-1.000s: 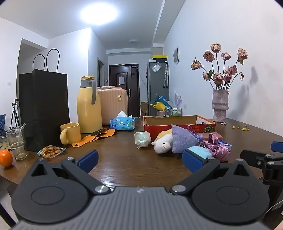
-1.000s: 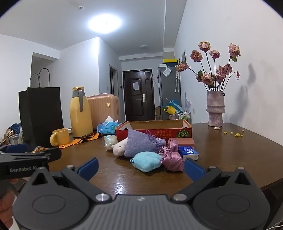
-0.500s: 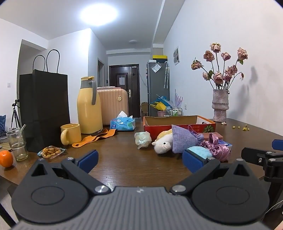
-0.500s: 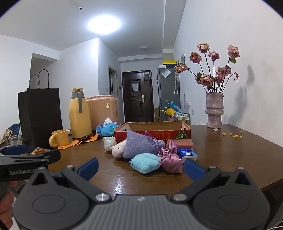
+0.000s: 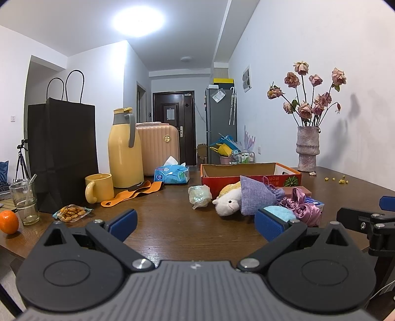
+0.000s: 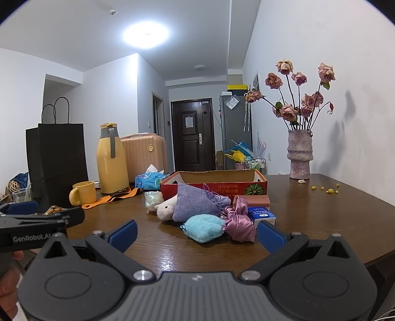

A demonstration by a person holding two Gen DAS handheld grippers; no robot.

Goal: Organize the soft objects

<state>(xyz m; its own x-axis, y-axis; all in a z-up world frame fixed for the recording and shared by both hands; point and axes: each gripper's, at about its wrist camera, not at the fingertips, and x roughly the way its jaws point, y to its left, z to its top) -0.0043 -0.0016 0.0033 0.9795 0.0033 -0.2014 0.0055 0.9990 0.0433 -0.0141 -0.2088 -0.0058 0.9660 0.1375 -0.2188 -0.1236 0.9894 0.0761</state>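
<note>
We hold the left gripper (image 5: 195, 221) and right gripper (image 6: 196, 234) low over the brown wooden table (image 6: 321, 222), both spread wide and empty. At twelve o'clock the fluffy light-blue pouch (image 6: 203, 227), lilac drawstring sack (image 6: 197, 206), white plush lamb (image 6: 166, 208) and pink satin scrunchie (image 6: 238, 226) huddle just before the open red cardboard box (image 6: 214, 182), probably their destination.

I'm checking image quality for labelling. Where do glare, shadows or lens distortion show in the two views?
Left wrist view: ceiling light blown out; walls bow with the fisheye. Right wrist view: the light glares off the table near the right gripper; the flowers cast soft shadows on the wall; corners vignette dark.
</note>
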